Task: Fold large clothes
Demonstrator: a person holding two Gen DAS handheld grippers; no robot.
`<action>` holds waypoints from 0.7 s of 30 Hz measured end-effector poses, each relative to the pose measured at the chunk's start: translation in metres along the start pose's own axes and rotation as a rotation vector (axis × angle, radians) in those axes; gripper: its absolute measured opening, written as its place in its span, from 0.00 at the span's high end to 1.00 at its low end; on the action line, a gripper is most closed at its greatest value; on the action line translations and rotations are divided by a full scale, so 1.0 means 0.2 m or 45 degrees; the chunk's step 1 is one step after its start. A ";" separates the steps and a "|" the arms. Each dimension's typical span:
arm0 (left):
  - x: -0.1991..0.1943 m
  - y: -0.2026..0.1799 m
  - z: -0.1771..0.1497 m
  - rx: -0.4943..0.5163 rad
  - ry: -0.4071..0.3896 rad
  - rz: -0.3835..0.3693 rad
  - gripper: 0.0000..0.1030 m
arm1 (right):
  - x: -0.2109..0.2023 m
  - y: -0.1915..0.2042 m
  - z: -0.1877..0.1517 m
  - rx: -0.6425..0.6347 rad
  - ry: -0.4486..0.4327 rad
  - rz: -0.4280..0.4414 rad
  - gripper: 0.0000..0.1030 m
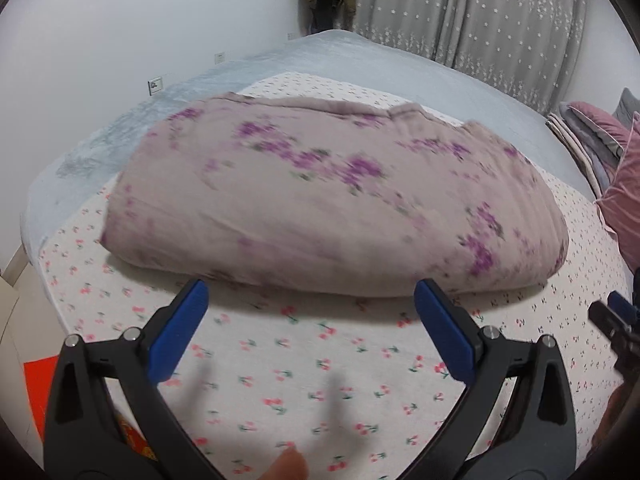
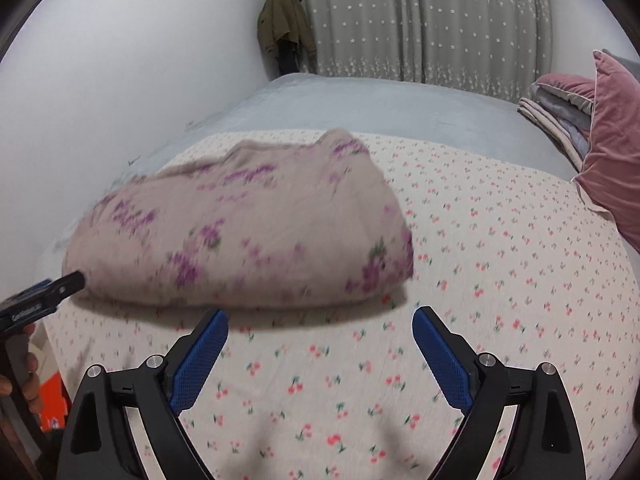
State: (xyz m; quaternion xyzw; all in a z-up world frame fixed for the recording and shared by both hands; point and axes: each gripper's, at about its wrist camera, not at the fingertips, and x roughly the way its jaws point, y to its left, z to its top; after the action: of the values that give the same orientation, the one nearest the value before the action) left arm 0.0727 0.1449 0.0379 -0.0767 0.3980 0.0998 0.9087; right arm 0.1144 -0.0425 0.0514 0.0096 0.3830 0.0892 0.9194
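Folded mauve-grey garment with purple flower print (image 1: 332, 196) lying in a thick bundle on white cherry-patterned sheet (image 1: 304, 364) over pale blue bed cover (image 1: 352, 56), with left gripper (image 1: 311, 294) and right gripper (image 2: 320, 320) both spread wide, empty, hovering just short of its near edge.

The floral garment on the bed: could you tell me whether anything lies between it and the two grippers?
Nothing visible does. Only bare cherry-print sheet lies between the open left gripper and the folded floral garment, and likewise ahead of the open right gripper.
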 end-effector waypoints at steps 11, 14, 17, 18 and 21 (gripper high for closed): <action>-0.03 -0.10 -0.10 0.001 -0.010 0.066 0.01 | 0.05 0.13 -0.11 -0.063 0.045 0.005 0.08; -0.03 -0.14 -0.12 0.013 -0.002 0.070 0.01 | 0.08 0.11 -0.12 -0.054 0.061 -0.018 0.08; -0.02 -0.18 -0.14 0.042 0.007 0.073 0.01 | 0.11 0.07 -0.15 -0.043 0.075 -0.030 0.08; -0.02 -0.19 -0.15 0.051 0.010 0.076 0.01 | 0.12 0.06 -0.16 -0.045 0.080 -0.034 0.08; -0.02 -0.19 -0.17 0.072 0.016 0.084 0.01 | 0.12 0.06 -0.17 -0.053 0.072 -0.036 0.08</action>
State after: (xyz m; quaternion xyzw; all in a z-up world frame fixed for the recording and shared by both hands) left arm 0.0560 0.0997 0.0206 -0.0384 0.4085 0.1181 0.9043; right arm 0.1059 -0.0282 0.0120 -0.0174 0.4070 0.0846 0.9093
